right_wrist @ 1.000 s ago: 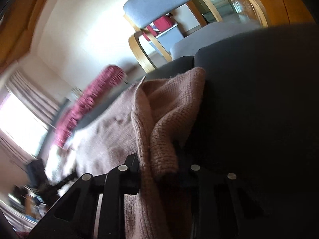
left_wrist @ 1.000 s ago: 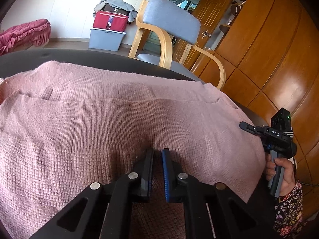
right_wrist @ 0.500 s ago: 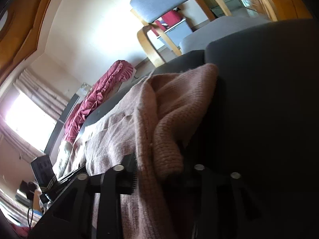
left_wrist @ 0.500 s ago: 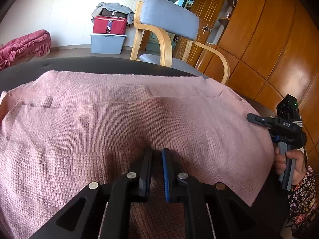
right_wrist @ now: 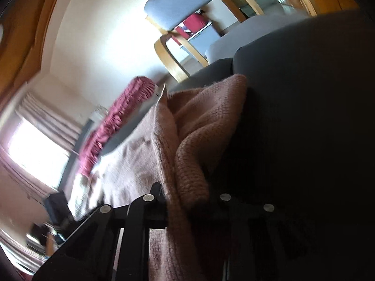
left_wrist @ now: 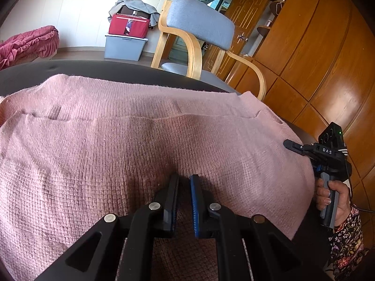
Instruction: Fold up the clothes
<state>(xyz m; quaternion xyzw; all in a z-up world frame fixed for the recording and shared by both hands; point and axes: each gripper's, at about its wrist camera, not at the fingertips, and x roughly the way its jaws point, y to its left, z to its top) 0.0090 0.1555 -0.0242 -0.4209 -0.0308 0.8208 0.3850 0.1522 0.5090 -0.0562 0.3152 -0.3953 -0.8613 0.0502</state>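
dark table (left_wrist: 93, 69) | left gripper (left_wrist: 184, 179) pinching sweater (left_wrist: 117, 140) | right gripper (right_wrist: 185, 194) closing on its blurred edge

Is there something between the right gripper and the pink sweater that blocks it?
Nothing visible does. A bunched edge of the pink sweater already lies between the jaws of the right gripper, which are closing on it. The dark table beside it is bare.

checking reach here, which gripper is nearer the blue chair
Right. The right gripper works the pink sweater's edge on the blue chair's side, closing on a fold; the left gripper pinches the near-middle hem.
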